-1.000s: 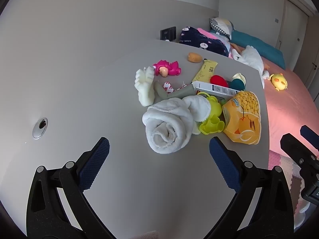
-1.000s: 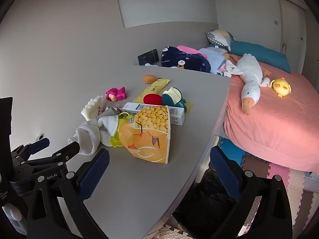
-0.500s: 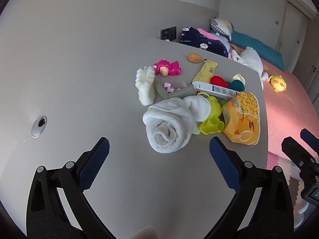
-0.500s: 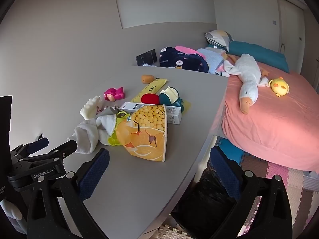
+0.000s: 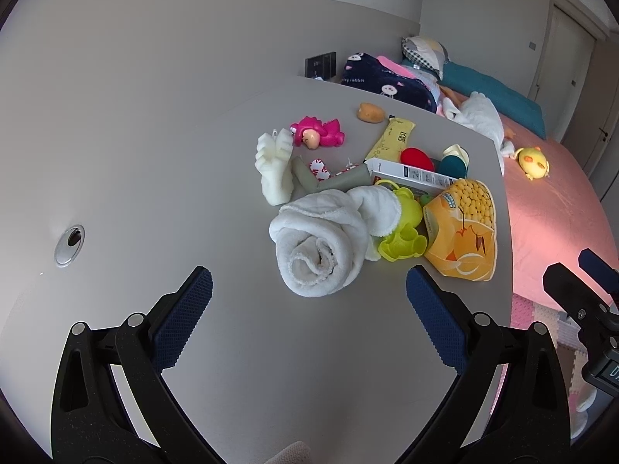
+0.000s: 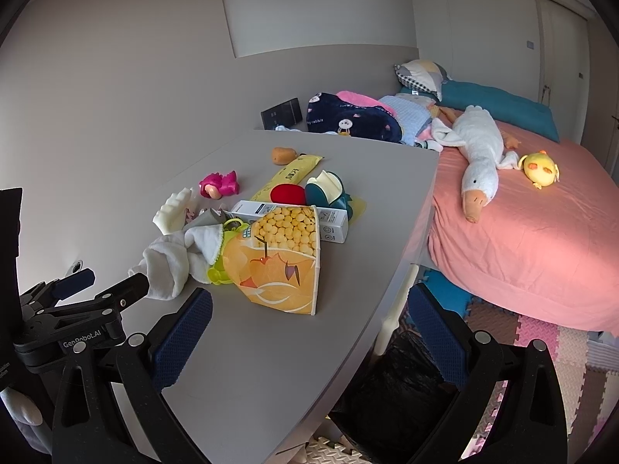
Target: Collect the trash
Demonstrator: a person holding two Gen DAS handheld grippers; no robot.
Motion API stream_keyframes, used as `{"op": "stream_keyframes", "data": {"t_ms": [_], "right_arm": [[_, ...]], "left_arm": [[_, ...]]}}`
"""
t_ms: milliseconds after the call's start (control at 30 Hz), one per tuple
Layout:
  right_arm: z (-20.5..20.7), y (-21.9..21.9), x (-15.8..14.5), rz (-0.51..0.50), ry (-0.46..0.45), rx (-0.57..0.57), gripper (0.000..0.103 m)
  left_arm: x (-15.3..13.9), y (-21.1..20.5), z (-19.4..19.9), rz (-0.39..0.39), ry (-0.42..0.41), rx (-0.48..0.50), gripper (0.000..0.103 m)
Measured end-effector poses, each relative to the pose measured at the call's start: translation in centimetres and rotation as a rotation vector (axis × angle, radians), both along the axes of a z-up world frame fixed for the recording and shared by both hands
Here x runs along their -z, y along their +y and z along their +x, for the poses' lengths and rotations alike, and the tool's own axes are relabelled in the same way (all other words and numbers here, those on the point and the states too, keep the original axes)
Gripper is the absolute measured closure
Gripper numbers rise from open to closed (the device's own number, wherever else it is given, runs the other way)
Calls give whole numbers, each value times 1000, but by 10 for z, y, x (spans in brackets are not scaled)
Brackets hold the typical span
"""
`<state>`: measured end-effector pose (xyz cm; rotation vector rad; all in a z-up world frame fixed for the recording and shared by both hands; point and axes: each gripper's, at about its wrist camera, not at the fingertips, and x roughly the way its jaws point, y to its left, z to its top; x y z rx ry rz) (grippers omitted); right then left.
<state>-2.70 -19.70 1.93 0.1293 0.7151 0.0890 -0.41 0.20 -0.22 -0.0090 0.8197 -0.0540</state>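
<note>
**Left wrist view: both hand-held grippers spread and empty over a cluttered table**

Left wrist view shows the left hand-held gripper (image 5: 309, 294) hanging above the grey table (image 5: 193, 178), its 2 blue-padded jaws spread wide with nothing between them. Just beyond its tips lies a rolled white towel (image 5: 321, 247), the landmark of the pile.

Touching the towel on its right side is a lime green plastic toy (image 5: 402, 232), and just beside that lies a flattened orange snack bag (image 5: 464, 232) printed with yellow balls. Behind the towel lie a grey wrapper (image 5: 332, 181) and a long white carton (image 5: 410, 174); farther behind those lie a yellow sachet (image 5: 390, 139), a red round thing (image 5: 418, 158) and a teal-and-cream toy (image 5: 454, 162). Behind the towel to its left stands a white comb-like foam piece (image 5: 272, 166), with a pink toy (image 5: 317, 135) and a potato (image 5: 370, 112) beyond it. Well to the towel's left, a round metal grommet (image 5: 69, 243) sits in the tabletop.

In the right wrist view, the right hand-held gripper (image 6: 309, 324) is likewise spread and empty, near the table's front edge, with the snack bag (image 6: 282, 259) just ahead of its left jaw. Below the table edge, well to the towel's (image 6: 170, 263) right, is a black bag (image 6: 394, 386). Past the table, a pink bed (image 6: 541, 239) carries a white goose plush (image 6: 479, 154).
</note>
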Motion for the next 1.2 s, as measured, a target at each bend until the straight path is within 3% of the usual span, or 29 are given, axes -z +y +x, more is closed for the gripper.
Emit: {"op": "stream_keyframes", "data": {"t_ms": [1200], "right_arm": [[-3,-8,-1,-5,-3,6,3]], "left_arm": [[-5,3,0,-22,-12,9,6]]}}
